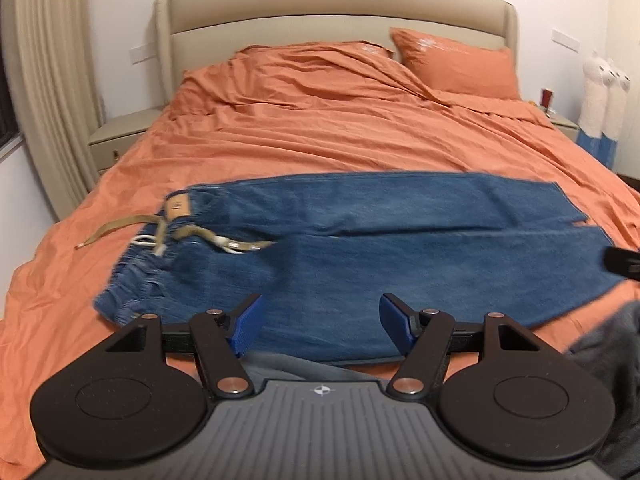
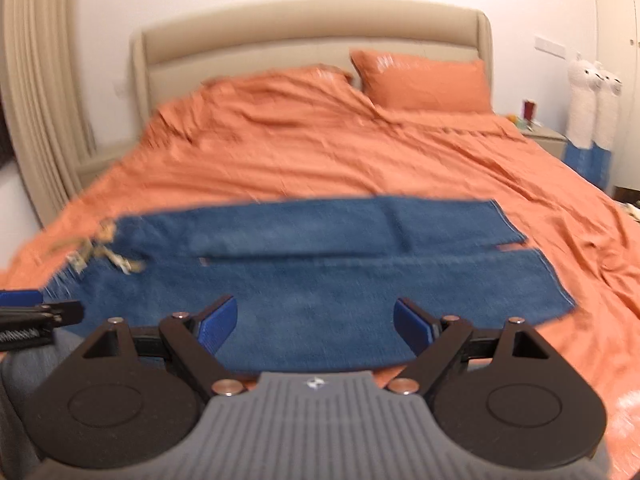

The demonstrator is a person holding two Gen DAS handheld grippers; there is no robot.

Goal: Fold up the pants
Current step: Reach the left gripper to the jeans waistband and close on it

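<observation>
1. Left gripper (image 1: pixel 320 320): blue pads spread wide, nothing between them, hovering over near edge of jeans (image 1: pixel 360 248), toward waistband end.
2. Right gripper (image 2: pixel 314 326): jaws likewise apart, empty, above near edge of jeans (image 2: pixel 320 280), more toward hem end. Its tip also peeks in at right edge of left wrist view (image 1: pixel 624 264).
3. Jeans: spread flat across foot of bed on orange sheet (image 1: pixel 320 128), lengthwise side to side. Waistband (image 1: pixel 132 276) w/ elastic gathers at left; two hems (image 1: pixel 576 232) at right. Legs side by side, not yet stacked; thin gap between them near hems.
4. Tan belt/drawstring (image 1: pixel 120 232) + white cord trailing off waistband, partly onto sheet beyond jeans' left end.
5. Orange pillow (image 1: pixel 456 64) and headboard well beyond jeans; plush alpacas (image 1: pixel 604 96) off past hem end.
6. Step, by judgement: pre-grasp; no fold made yet, task at start.
7. Next move prob: drop both grippers to near leg's edge, pinch top cloth only (not sheet), lift and carry over far leg so legs stack.
8. Watch: loose belt may snag or end up bunched in fold; both views motion-blurred, so exact contact w/ cloth can't be told.
</observation>
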